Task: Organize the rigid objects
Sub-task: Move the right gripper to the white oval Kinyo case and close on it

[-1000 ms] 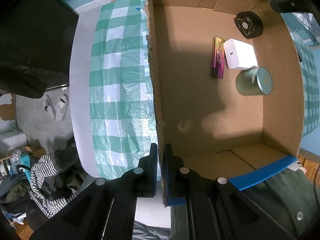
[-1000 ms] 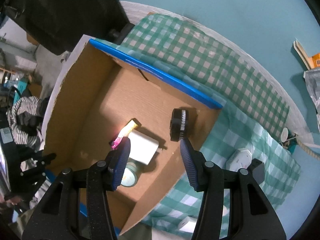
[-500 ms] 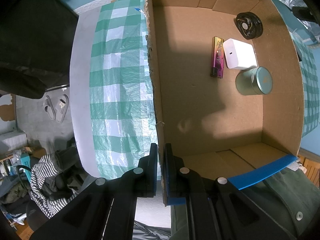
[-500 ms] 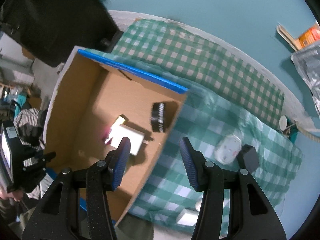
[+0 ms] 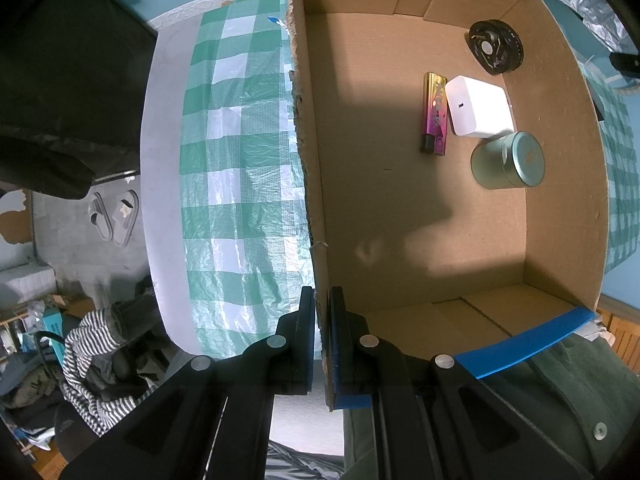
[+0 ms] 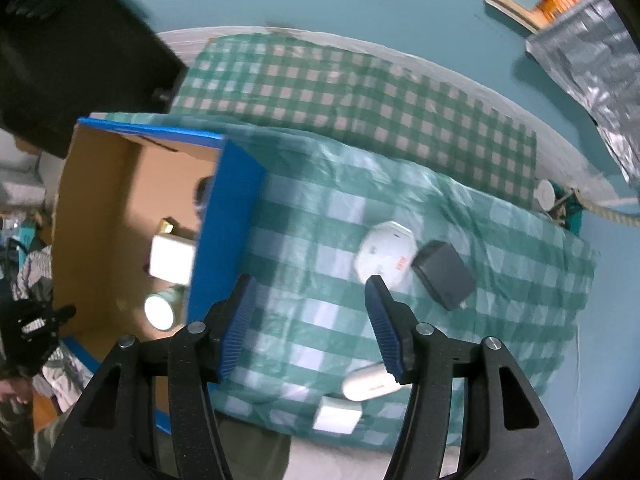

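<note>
Left wrist view: my left gripper point(image 5: 322, 320) is clamped on the cardboard box point(image 5: 560, 208) wall; beyond my fingers lie a lighter point(image 5: 435, 112), white charger point(image 5: 478, 106), tin point(image 5: 508, 160) and black disc point(image 5: 495, 46). My right gripper point(image 6: 310, 322) is spread wide over the checked cloth point(image 6: 320, 216), a white plug point(image 6: 386, 254) just past my fingertip.
</note>
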Action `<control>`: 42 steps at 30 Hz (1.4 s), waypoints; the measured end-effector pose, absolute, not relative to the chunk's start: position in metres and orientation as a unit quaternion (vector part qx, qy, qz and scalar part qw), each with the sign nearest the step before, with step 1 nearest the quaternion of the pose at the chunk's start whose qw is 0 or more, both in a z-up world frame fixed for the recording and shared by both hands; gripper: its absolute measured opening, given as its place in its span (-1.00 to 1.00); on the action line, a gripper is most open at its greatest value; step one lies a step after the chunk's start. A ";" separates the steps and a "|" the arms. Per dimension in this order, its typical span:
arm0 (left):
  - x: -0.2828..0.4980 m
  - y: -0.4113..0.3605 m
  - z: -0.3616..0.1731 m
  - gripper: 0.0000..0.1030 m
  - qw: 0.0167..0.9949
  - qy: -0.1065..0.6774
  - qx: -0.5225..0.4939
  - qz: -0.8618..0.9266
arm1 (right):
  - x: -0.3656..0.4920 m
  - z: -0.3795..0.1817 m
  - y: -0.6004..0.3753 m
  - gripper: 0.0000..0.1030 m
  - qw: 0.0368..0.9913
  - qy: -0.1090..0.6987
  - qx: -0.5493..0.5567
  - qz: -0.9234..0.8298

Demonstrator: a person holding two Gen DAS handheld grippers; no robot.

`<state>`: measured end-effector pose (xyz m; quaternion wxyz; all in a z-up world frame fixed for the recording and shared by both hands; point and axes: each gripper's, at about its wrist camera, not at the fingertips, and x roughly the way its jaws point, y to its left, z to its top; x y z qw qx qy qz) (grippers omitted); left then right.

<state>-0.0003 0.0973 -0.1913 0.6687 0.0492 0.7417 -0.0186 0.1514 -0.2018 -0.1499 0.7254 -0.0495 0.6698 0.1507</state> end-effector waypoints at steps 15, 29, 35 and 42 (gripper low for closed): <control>-0.001 0.098 -0.189 -0.86 0.668 0.742 0.048 -0.020 | 0.113 -0.212 -0.276 0.23 0.688 0.723 0.032 0.050; 0.000 0.097 -0.188 -0.86 0.668 0.742 0.052 -0.025 | 0.076 -0.262 -0.326 0.22 0.657 0.737 0.150 -0.047; 0.000 0.097 -0.188 -0.86 0.668 0.742 0.052 -0.025 | 0.067 -0.279 -0.345 0.23 0.642 0.733 0.211 -0.073; 0.000 0.096 -0.188 -0.86 0.669 0.742 0.051 -0.023 | 0.060 -0.293 -0.358 0.22 0.633 0.734 0.230 -0.091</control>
